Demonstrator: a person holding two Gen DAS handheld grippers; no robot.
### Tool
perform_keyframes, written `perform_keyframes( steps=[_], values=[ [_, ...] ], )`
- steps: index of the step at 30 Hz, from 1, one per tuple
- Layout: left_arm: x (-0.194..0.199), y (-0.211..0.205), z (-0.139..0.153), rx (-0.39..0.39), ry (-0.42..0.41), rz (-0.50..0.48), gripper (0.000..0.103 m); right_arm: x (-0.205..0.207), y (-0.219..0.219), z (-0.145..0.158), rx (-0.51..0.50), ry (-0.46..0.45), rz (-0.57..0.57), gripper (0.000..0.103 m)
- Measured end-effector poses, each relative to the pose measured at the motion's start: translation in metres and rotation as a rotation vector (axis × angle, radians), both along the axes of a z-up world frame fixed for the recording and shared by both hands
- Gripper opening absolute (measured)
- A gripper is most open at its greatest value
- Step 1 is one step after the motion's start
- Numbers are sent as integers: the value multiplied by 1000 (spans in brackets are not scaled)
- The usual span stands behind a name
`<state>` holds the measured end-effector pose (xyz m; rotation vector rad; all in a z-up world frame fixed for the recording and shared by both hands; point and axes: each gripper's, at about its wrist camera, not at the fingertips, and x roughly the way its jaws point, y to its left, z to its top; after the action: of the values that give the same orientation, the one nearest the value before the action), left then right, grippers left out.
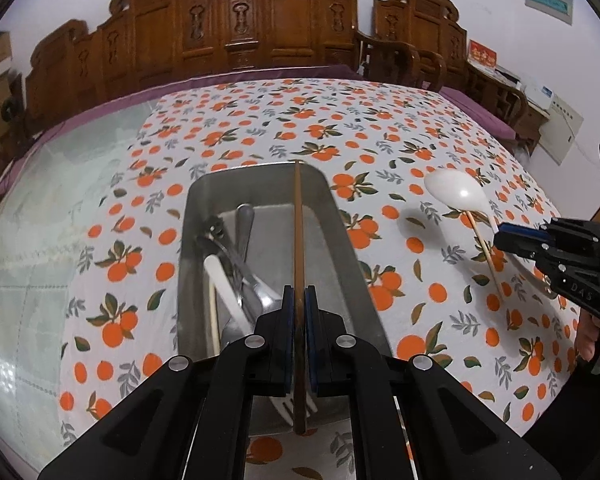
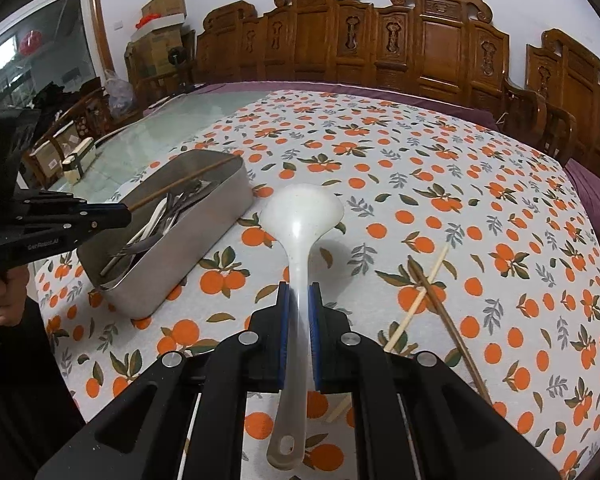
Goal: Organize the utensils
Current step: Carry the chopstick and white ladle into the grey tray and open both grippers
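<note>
Starting nearest, we find the left gripper (image 1: 299, 300) clamped on a dark brown chopstick (image 1: 299, 216) held over the metal tray (image 1: 352, 248), where forks (image 1: 236, 268) and a white utensil (image 1: 224, 288) already lie. The right gripper (image 2: 299, 300) is clamped on the white ladle's (image 2: 300, 216) handle above the orange-print tablecloth (image 2: 480, 184). Beyond it, a pale chopstick (image 2: 418, 300) and a second dark chopstick (image 2: 444, 312) lie crossed on the cloth, with carved wooden chairs (image 2: 432, 36) behind the table.

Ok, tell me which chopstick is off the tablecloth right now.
The dark brown chopstick clamped in the left claw, held over the metal tray. The pale one and another brown one lie crossed on the cloth.
</note>
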<state>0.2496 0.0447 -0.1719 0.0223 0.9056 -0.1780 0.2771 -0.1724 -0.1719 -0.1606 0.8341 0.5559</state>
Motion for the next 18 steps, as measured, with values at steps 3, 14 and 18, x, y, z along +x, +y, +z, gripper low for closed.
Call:
perform_keyframes(
  steps=[3,14,18],
  values=[
    [-3,7,1,-9,0,14,4,-1,3,-1,-2,1,6,11],
    [1,13,-5,-9,4,33,4,-9,10,10,17,-8,10,11],
    [3,18,-2,-31,-2,40,11,-9,22,20,24,-13,25,11]
  ],
)
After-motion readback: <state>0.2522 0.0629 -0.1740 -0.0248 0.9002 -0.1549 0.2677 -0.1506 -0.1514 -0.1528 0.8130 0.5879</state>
